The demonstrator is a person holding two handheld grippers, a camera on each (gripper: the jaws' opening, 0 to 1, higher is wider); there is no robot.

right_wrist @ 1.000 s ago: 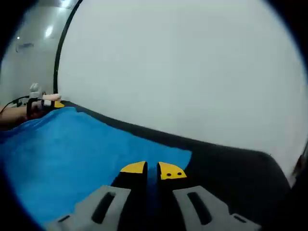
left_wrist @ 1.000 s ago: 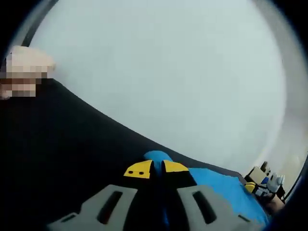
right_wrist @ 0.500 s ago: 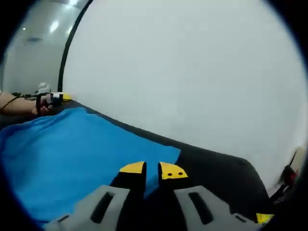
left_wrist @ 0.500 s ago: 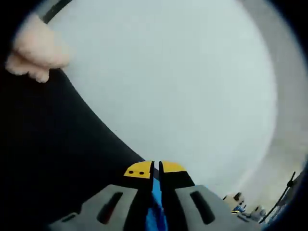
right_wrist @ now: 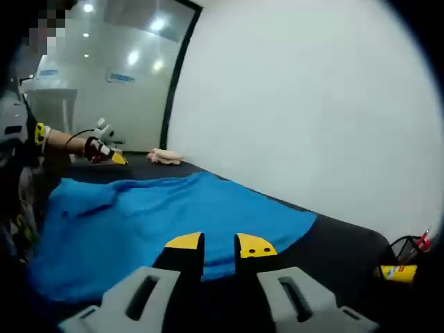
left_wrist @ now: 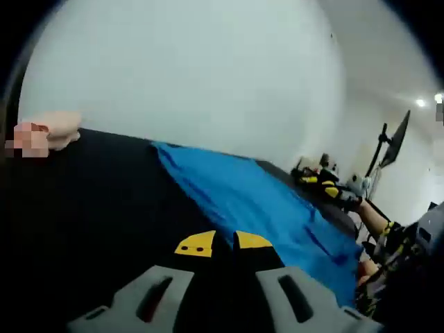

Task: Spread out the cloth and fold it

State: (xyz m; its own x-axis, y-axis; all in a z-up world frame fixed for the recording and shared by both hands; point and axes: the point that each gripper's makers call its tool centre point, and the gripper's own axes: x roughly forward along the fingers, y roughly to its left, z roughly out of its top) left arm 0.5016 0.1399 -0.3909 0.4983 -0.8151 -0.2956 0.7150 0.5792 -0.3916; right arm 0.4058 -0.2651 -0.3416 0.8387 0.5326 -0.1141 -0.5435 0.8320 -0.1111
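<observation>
Your left gripper rides nearly closed over the black table — your right gripper, slightly open, touches the blue cloth.

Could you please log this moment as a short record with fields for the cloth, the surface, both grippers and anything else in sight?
cloth: blue cloth, spread over the dark table, some wrinkles
left gripper: left gripper, yellow-tipped fingers close together over bare table, cloth lies ahead and to its right, nothing seen between them
right gripper: right gripper, small gap between the fingers, at the cloth's near edge, grip on cloth cannot be told
backdrop: white wall
other: pink object at the table's far end
</observation>
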